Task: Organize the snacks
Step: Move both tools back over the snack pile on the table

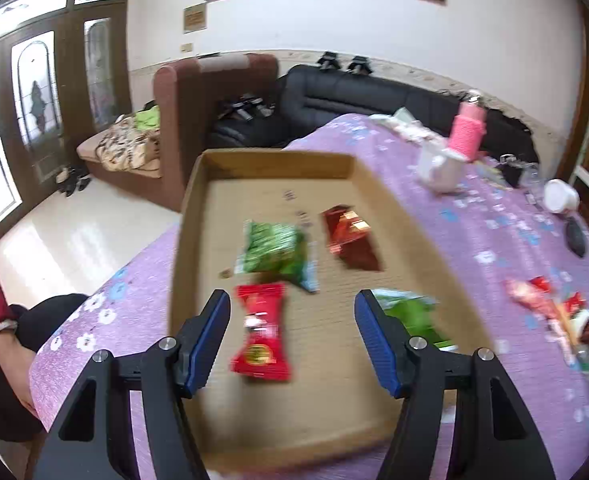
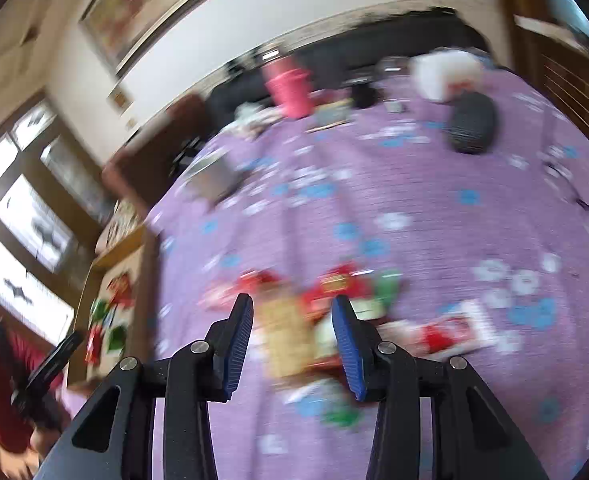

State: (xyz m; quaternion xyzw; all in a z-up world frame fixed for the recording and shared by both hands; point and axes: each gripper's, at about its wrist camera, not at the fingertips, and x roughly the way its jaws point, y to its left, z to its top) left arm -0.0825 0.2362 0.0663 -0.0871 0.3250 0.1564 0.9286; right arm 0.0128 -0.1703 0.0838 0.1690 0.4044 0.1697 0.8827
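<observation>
- Left tool [image 1: 292,320] hangs over the cardboard tray [image 1: 198,184], jaws apart around nothing, red packet [image 1: 260,330] lying below.
- Right tool [image 2: 292,332], jaws apart and empty, hovers above the blurred snack pile [image 2: 334,292] on the counter [image 2: 414,200].

Daylight comes through the glazed doors [image 1: 34,92] at the left, which are blown out to white, and it glares off the pale floor [image 1: 78,240]. The room is evenly bright with only soft shadows. Both fisheye views bend straight lines and darken to black at the corners. The left wrist view is slightly smeared over the snack packets [image 1: 261,330]. The right wrist view is heavily motion-blurred: the purple desk cloth [image 2: 414,184] streaks, while the fingers [image 2: 238,340] stay sharp.
</observation>
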